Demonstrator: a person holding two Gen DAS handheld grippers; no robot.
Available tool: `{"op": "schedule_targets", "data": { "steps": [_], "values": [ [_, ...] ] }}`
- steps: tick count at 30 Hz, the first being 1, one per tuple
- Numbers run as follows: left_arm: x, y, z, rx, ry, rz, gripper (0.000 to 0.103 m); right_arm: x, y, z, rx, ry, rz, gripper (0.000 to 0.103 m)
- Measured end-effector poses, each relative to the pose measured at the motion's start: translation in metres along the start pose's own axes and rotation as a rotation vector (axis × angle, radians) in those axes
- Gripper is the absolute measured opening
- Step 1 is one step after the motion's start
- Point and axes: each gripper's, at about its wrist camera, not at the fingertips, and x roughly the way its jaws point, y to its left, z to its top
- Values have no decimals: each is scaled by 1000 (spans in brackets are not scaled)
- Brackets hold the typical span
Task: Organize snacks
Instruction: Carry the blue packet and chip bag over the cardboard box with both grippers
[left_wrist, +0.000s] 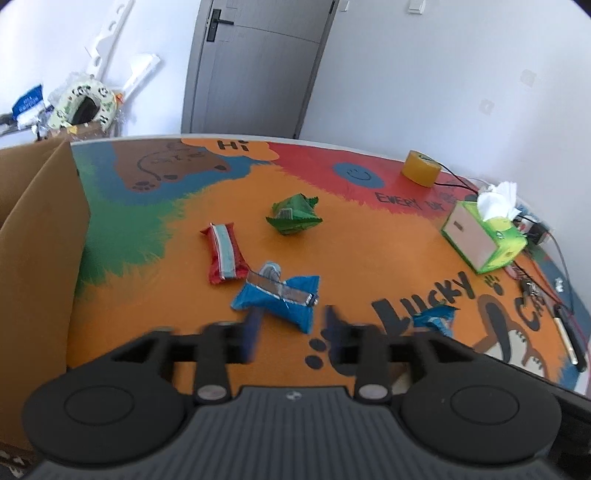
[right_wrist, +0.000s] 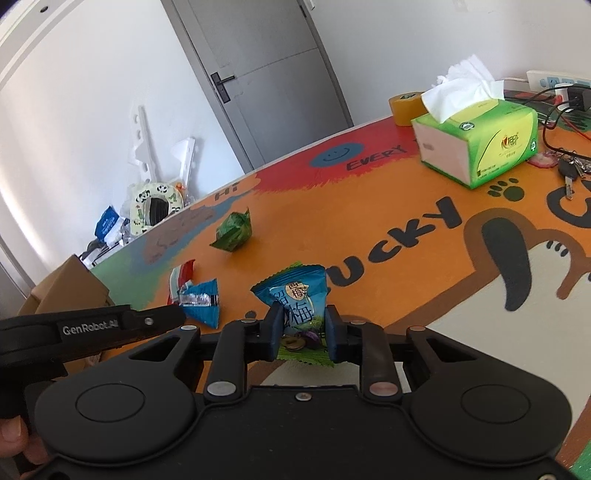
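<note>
Snack packets lie on a colourful table mat. In the left wrist view a blue packet (left_wrist: 277, 297) with a silver seal lies just ahead of my open, blurred left gripper (left_wrist: 291, 328); a red packet (left_wrist: 223, 253) and a green packet (left_wrist: 293, 216) lie beyond it. My right gripper (right_wrist: 301, 332) is shut on a blue plum-candy packet (right_wrist: 295, 306), also visible in the left wrist view (left_wrist: 434, 319). In the right wrist view the left gripper (right_wrist: 162, 319) reaches toward the blue sealed packet (right_wrist: 201, 302); the green packet (right_wrist: 232, 230) and red packet (right_wrist: 179, 278) lie further off.
A cardboard box (left_wrist: 37, 236) stands at the table's left edge. A green tissue box (right_wrist: 480, 136), a yellow tape roll (left_wrist: 421, 168), keys (right_wrist: 570, 171), cables and a pen (left_wrist: 567, 336) occupy the right side. A grey door (left_wrist: 255, 62) is behind.
</note>
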Motion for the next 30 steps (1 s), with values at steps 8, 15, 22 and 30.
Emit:
{"op": "schedule_targets", "data": {
  "steps": [8,15,22,30],
  "values": [
    [20,-8,3,37,-10,41,62,4,-6,2,9,4,-1,24],
    [38,-16,6,78,-8,78,63,9,-11,6,14,5,-11,24],
    [47,-13,2,95,0,116,59,12,-11,4,14,8,-4,24],
    [36,-13,1,102,9,73,37,7,-5,3,3,-1,3,24]
  ]
}}
